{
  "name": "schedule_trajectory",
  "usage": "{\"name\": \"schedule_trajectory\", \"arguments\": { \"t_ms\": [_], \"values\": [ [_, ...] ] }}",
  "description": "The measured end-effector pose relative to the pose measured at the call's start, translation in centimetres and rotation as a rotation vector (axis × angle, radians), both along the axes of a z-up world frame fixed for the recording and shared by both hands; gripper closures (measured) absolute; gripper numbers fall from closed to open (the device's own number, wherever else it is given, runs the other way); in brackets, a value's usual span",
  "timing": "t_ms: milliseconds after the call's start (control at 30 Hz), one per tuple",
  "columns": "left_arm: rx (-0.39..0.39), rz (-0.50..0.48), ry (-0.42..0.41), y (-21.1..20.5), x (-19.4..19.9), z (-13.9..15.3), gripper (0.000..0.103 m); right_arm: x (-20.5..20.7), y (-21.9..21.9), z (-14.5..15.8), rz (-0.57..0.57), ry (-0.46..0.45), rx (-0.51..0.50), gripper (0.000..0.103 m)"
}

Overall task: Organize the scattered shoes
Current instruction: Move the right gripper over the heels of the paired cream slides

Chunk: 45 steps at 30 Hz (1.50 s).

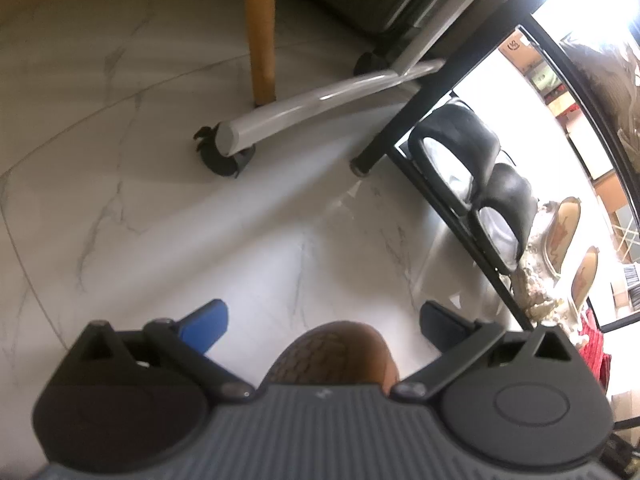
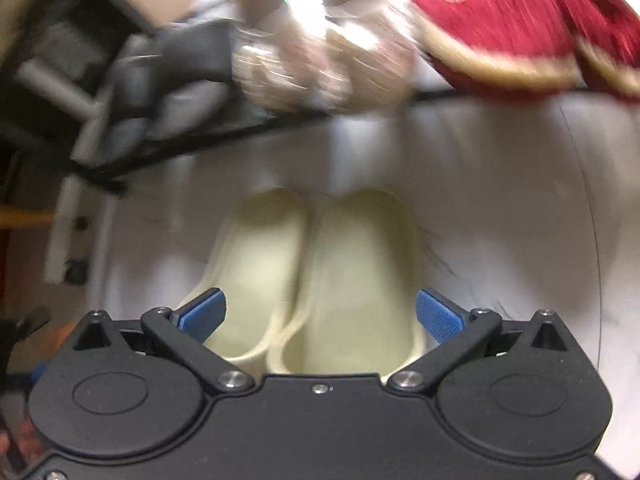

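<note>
In the right wrist view, a pair of pale yellow slippers (image 2: 320,272) lies side by side on the white floor, between and just ahead of my open right gripper (image 2: 320,312); its blue fingertips (image 2: 204,314) flank their heels without clear contact. Behind them a low black rack (image 2: 224,132) holds grey shoes (image 2: 160,84), glittery shoes (image 2: 320,68) and red slippers (image 2: 512,20). In the left wrist view, my left gripper (image 1: 324,326) is open over bare marble floor, above a brown mesh-textured shoe toe (image 1: 336,352). The rack (image 1: 460,208) with black shoes (image 1: 472,160) stands to the right.
A wooden chair leg (image 1: 260,32) and an office-chair base with castor (image 1: 228,156) stand ahead of the left gripper. A black table leg (image 1: 400,128) meets the floor beside the rack. Marble floor (image 1: 140,200) stretches to the left.
</note>
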<state>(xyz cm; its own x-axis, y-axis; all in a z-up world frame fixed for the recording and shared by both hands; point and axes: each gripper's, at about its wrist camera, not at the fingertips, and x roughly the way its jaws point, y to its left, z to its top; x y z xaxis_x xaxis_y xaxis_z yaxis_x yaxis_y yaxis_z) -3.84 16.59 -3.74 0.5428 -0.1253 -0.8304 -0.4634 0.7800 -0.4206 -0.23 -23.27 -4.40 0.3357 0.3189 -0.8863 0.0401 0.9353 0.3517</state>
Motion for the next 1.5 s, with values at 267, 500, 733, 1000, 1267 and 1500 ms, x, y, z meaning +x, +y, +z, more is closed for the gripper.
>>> {"name": "schedule_trajectory", "arguments": {
  "t_ms": [267, 500, 733, 1000, 1267, 1500],
  "values": [
    [-0.019, -0.001, -0.01, 0.1, 0.1, -0.1, 0.001, -3.3, 10.3, -1.9, 0.433, -0.078, -0.402, 0.0],
    [-0.049, 0.01, -0.004, 0.4, 0.2, -0.3, 0.001, -6.6, 14.9, -2.9, 0.715, -0.147, -0.544, 0.0],
    [-0.068, 0.02, -0.003, 0.9, -0.1, -0.6, 0.001, -5.2, 15.8, -7.2, 0.767, -0.059, -0.75, 0.0],
    [-0.077, 0.017, 0.006, 1.0, 0.0, -0.8, 0.001, -3.6, 12.4, -6.9, 0.689, 0.041, -0.792, 0.0],
    [-0.069, 0.015, 0.01, 1.0, -0.1, -0.8, 0.001, -3.5, 9.6, -5.5, 0.679, 0.054, -0.676, 0.0],
    [-0.063, 0.02, 0.021, 0.6, 0.1, -0.8, 0.001, -2.9, 6.4, 0.8, 0.555, -0.038, -0.374, 0.0]
  ]
}}
